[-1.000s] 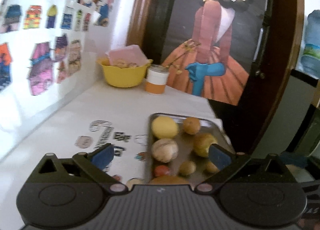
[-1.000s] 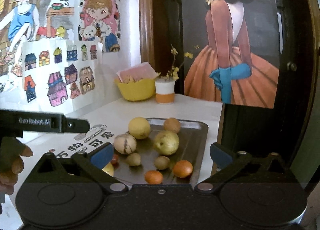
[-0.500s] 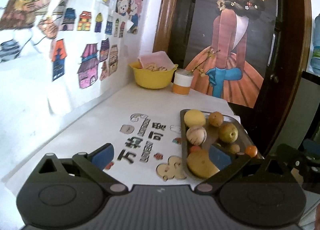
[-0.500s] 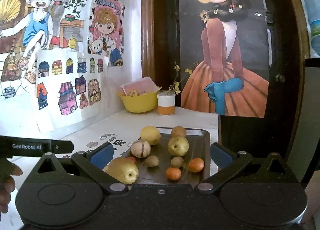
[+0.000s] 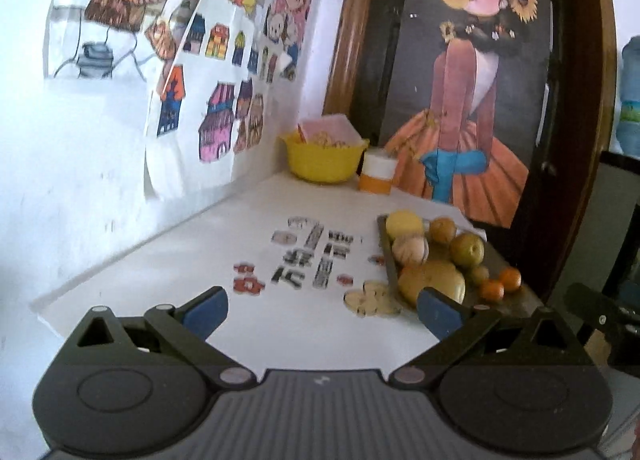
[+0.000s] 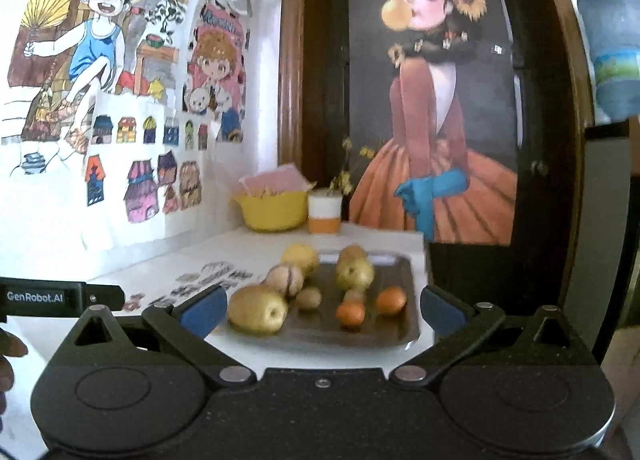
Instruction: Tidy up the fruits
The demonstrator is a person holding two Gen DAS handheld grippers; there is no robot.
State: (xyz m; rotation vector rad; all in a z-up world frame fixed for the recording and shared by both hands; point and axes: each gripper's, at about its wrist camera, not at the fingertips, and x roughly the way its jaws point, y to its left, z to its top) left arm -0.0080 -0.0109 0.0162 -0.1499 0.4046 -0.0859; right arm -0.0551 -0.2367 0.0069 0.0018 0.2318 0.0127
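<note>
A dark metal tray (image 6: 400,334) (image 5: 506,302) of fruit sits at the white table's right edge. On it lie a large yellow pear (image 6: 258,309) (image 5: 432,282), a lemon (image 6: 300,256) (image 5: 405,223), a pale round fruit (image 6: 285,279) (image 5: 410,250), a green apple (image 6: 355,274) (image 5: 466,250), two small oranges (image 6: 391,300) (image 5: 500,286) and several small brownish fruits. My left gripper (image 5: 320,310) is open and empty, over the table left of the tray. My right gripper (image 6: 320,306) is open and empty, back from the tray's near edge.
A yellow bowl (image 6: 274,211) (image 5: 324,157) with a pink pack and a white-and-orange cup (image 6: 324,215) (image 5: 376,175) stand in the far corner. Drawings cover the left wall. A dark poster and wooden frame (image 6: 290,59) rise behind. The left gripper's body (image 6: 60,296) shows at left, with fingers of a hand below it.
Both grippers have pulled back and away from the tray, so the table and fruit look smaller and farther. The large pear has come into view at the tray's near left. Both stay open.
</note>
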